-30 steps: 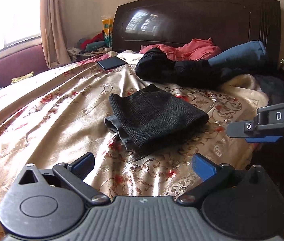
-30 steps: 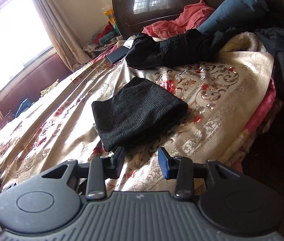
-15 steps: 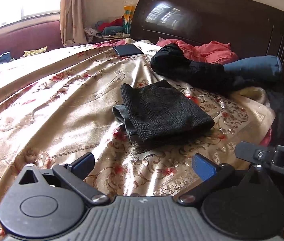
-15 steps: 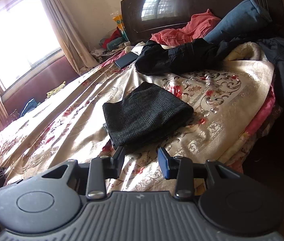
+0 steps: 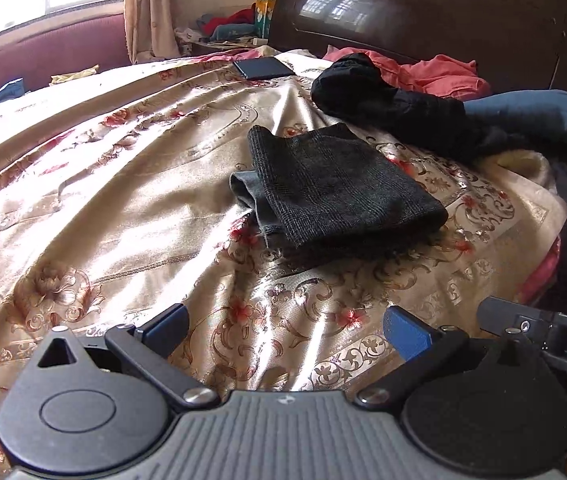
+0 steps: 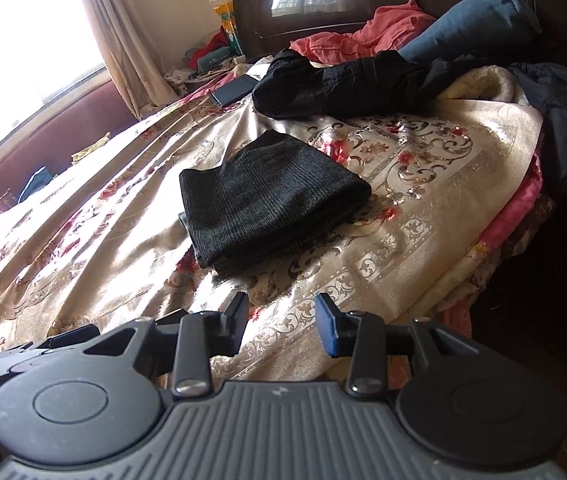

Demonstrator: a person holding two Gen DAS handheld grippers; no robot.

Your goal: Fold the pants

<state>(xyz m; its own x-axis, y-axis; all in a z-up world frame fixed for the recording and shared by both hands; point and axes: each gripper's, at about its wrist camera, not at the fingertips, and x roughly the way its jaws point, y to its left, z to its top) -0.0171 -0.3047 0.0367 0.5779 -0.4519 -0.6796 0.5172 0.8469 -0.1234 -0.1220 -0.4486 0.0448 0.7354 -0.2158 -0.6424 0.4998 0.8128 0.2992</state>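
Observation:
Dark grey pants [image 5: 335, 188] lie folded into a compact stack on the gold floral bedspread [image 5: 103, 184], near the bed's middle; they also show in the right wrist view [image 6: 271, 196]. My left gripper [image 5: 285, 330] is open and empty, held above the bedspread well short of the pants. My right gripper [image 6: 283, 322] is open and empty, jaws a hand's width apart, also back from the pants near the bed's edge. The right gripper's side shows at the left wrist view's right edge [image 5: 543, 332].
A black garment [image 5: 387, 100], pink cloth [image 5: 435, 74] and a blue pillow [image 5: 523, 110] lie against the dark headboard [image 5: 443, 12]. A dark phone or tablet [image 5: 263, 67] lies near the bed's far corner. A dark jacket [image 6: 555, 96] hangs off the right side. A window [image 6: 23, 48] is on the left.
Both grippers have drawn back and swung slightly; the pants look farther away and more centred. The right gripper has dropped lower in the left wrist view. The pants have not moved.

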